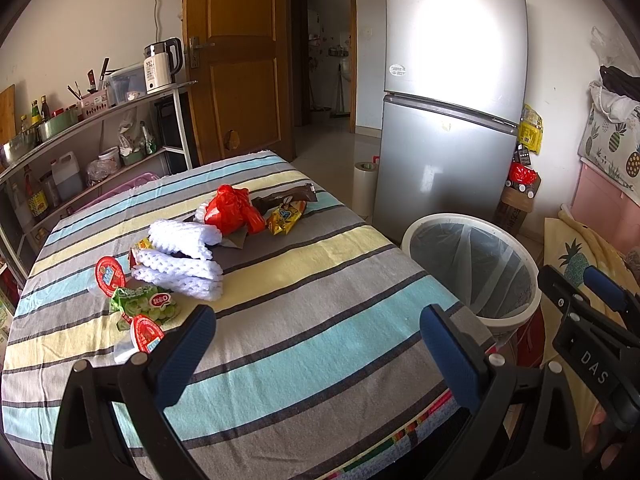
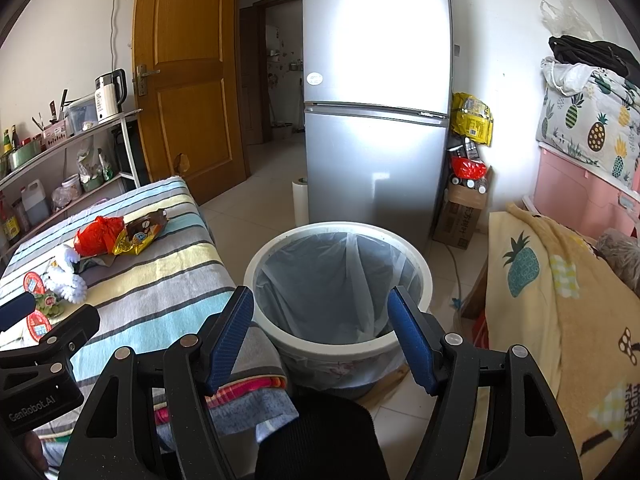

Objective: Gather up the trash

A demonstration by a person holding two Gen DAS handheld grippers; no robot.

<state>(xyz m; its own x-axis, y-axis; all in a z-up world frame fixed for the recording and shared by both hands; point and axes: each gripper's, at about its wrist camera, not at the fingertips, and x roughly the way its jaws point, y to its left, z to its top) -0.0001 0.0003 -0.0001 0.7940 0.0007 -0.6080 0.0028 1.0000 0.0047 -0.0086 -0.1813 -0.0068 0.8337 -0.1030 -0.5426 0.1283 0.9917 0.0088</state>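
The biggest thing I see is the silver fridge [image 2: 376, 120] standing against the far wall, with the brown door [image 1: 236, 60] to its left. Below them is my bench [image 1: 280, 300], covered in a striped cloth of blue, yellow and grey. Just off the bench's right edge, on the floor in front of the fridge, stands the white trash bin [image 2: 340, 280], lined with a clear bag; I can see nothing inside it but the liner.

The trash lies on the left half of the bench, well apart from the bin. At the far end sits a red plastic bag [image 1: 232, 212], touching a brown wrapper [image 1: 284, 198] and a yellow snack wrapper [image 1: 286, 216]. Nearer to me are 2 pieces of white foam netting [image 1: 180, 256], one resting partly on the other. Nearest are a green snack packet [image 1: 144, 300] and 2 small cups with red lids [image 1: 110, 274], one on either side of the packet.

My left hand-held gripper [image 1: 320, 344] hangs over the near part of the bench with its fingers spread wide and nothing between them; the closer red-lidded cup sits just beside its left finger. My right hand-held gripper [image 2: 320, 340] is over the bin's near rim, fingers also wide apart and holding nothing.
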